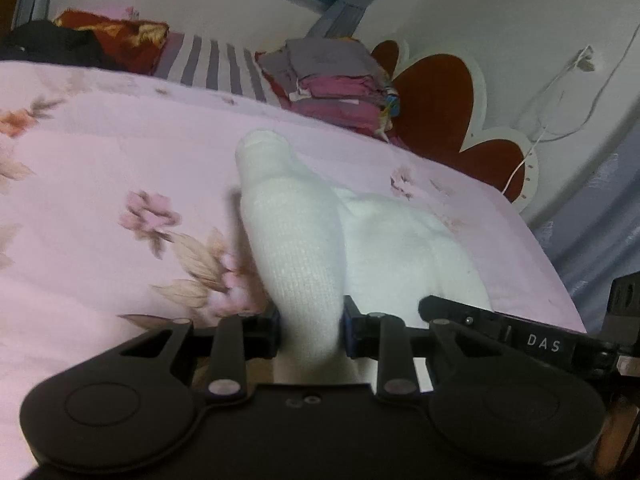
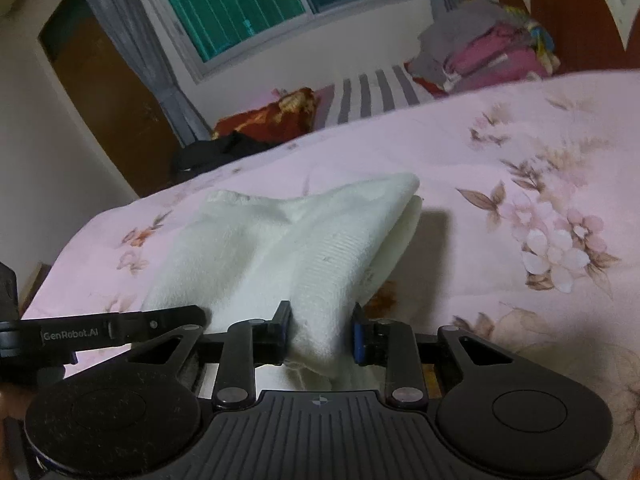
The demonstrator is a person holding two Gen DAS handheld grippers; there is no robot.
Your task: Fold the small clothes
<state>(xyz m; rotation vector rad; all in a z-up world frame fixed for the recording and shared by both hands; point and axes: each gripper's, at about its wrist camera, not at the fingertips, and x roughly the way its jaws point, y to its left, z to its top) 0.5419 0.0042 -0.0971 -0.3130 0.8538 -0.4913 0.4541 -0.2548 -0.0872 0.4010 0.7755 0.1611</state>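
A small white knitted garment (image 1: 304, 236) lies on a pink floral bedsheet (image 1: 100, 168). My left gripper (image 1: 311, 330) is shut on one end of it, and the cloth rises between the jaws. In the right wrist view the same white garment (image 2: 304, 240) is bunched and lifted off the sheet (image 2: 520, 152). My right gripper (image 2: 322, 332) is shut on another edge of it. Each gripper shows at the side of the other's view: the right one (image 1: 520, 336) and the left one (image 2: 100, 332).
A stack of folded grey and magenta clothes (image 1: 340, 84) sits at the head of the bed by a red and white headboard (image 1: 436, 96). A red pillow (image 1: 116, 36) and dark clothing (image 1: 48, 44) lie far left. The bed edge (image 1: 552, 264) drops off right.
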